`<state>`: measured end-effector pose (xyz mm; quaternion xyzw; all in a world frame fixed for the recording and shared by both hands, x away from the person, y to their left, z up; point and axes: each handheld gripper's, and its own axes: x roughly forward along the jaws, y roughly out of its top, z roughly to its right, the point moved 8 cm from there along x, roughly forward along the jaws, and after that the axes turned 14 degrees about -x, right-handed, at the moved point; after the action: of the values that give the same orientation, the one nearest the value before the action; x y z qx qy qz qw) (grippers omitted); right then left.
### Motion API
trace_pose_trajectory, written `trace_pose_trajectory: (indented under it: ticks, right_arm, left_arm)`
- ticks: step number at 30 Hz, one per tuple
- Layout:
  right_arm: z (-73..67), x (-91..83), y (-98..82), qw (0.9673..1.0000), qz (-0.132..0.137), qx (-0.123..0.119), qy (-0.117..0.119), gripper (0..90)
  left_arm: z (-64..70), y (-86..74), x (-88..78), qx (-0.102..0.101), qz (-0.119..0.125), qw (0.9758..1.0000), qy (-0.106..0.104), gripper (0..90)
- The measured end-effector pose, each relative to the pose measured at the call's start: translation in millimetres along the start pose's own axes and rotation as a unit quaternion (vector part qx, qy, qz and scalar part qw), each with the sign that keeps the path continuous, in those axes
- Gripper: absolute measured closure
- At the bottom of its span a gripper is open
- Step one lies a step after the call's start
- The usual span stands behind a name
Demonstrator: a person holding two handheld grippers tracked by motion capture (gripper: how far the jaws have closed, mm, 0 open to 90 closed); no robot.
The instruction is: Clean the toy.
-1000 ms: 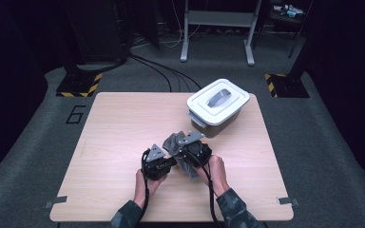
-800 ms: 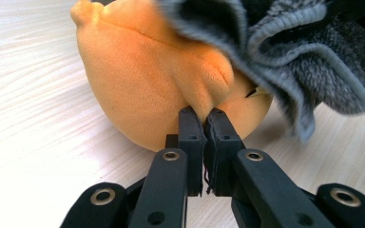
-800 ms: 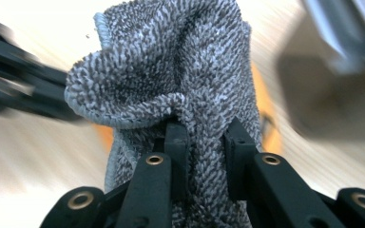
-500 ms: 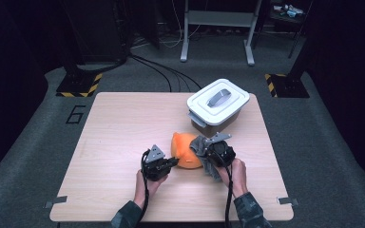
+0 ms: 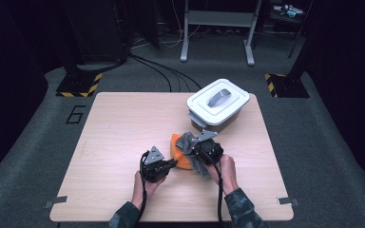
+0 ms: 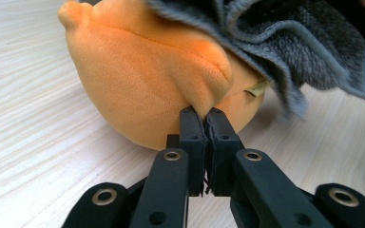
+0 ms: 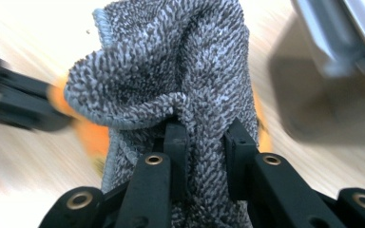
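An orange plush toy (image 5: 180,153) lies on the wooden table (image 5: 123,128), a little right of the middle. My left gripper (image 5: 171,164) is shut on a fold of its fabric at its near left side; up close, the orange plush toy (image 6: 157,71) bulges right above the left gripper (image 6: 205,118). A grey towel (image 5: 192,147) hangs over the toy's right side. My right gripper (image 5: 196,146) is shut on a bunched part of it; the grey towel (image 7: 180,85) is squeezed in the right gripper (image 7: 204,130).
A white lidded container (image 5: 217,102) with a grey handle stands at the back right of the table, just beyond the right gripper. Black stands and cables lie on the dark floor behind the table.
The right gripper has pulled the grey towel to the right, off the orange toy, which was covered one second ago. The left gripper has stayed in place on the toy.
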<state>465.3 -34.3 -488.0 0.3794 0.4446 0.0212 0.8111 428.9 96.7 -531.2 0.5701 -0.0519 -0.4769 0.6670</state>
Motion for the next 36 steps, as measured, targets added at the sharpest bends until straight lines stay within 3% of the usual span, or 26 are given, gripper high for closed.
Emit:
trace_pose_trajectory:
  ticks: [1,3,4,5,7,9,11,13,16,18,19,21,24,26,31,35,36]
  right_arm:
    - [5.2,-0.4,-5.6,1.0000,-0.004,0.002,0.003,75.7]
    - [15.5,-1.3,-18.5,0.9990,-0.037,0.013,-0.021,75.6]
    - [19.4,0.2,-21.7,0.9988,-0.039,0.015,-0.027,75.6]
    - [19.8,1.9,-24.4,0.9988,-0.031,0.036,-0.013,75.7]
    - [21.0,5.4,-27.9,0.9988,-0.022,0.043,-0.002,75.7]
    - [21.9,7.1,-27.9,0.9989,-0.022,0.041,-0.003,75.7]
    - [22.6,8.5,-26.2,0.9987,-0.022,0.045,-0.005,75.7]
    - [22.2,9.7,-25.2,0.9986,-0.022,0.047,-0.004,75.7]
    - [21.7,10.8,-22.9,0.9989,-0.018,0.042,-0.006,75.7]
    - [20.9,11.2,-22.4,0.9990,-0.018,0.041,-0.005,75.7]
    - [20.3,12.2,-21.7,0.9988,-0.016,0.046,-0.006,75.7]
    - [19.5,12.0,-22.4,0.9986,-0.020,0.048,-0.006,75.7]
    - [20.3,10.0,-24.1,0.9986,-0.019,0.049,-0.008,75.7]
    - [20.7,4.9,-23.1,0.9989,-0.013,0.044,-0.011,75.6]
    - [11.8,-15.4,-7.8,0.9996,0.014,0.021,-0.013,75.4]
    - [-8.9,-27.6,9.5,0.9997,0.024,-0.010,-0.005,75.4]
    - [-14.9,-29.0,12.5,0.9996,0.021,-0.016,-0.004,75.4]
  left_arm:
    - [0.9,0.7,1.0,-0.002,0.004,1.0000,0.000,86.7]
    - [1.2,0.8,1.0,-0.002,0.001,1.0000,-0.003,86.7]
    - [0.3,0.9,1.1,0.002,0.000,1.0000,-0.003,86.6]
    - [-0.1,1.1,1.5,0.002,0.001,1.0000,-0.002,86.4]
    - [1.7,2.3,1.1,0.008,-0.005,1.0000,-0.003,83.7]
    - [3.2,5.1,-1.4,0.035,-0.013,0.9993,0.002,76.6]
    - [5.2,6.6,-2.5,0.048,-0.025,0.9985,0.001,63.1]
    - [3.1,6.7,-1.7,0.065,-0.034,0.9969,0.027,45.9]
    - [0.6,5.8,4.1,0.078,-0.048,0.9949,0.042,38.3]
    - [0.5,4.6,11.4,0.089,-0.058,0.9932,0.046,37.8]
    - [0.1,4.4,13.7,0.100,-0.058,0.9918,0.053,41.5]
    - [1.2,4.6,16.4,0.105,-0.051,0.9918,0.052,51.3]
    - [1.8,5.1,16.8,0.096,-0.046,0.9935,0.041,69.4]
    - [1.8,5.4,15.2,0.071,-0.045,0.9961,0.025,76.7]
    - [2.5,9.7,7.5,0.010,-0.036,0.9993,-0.006,80.0]
    - [9.3,14.2,-4.9,-0.009,-0.033,0.9990,-0.027,80.2]
    - [9.9,14.2,-7.9,-0.006,-0.036,0.9990,-0.027,80.2]
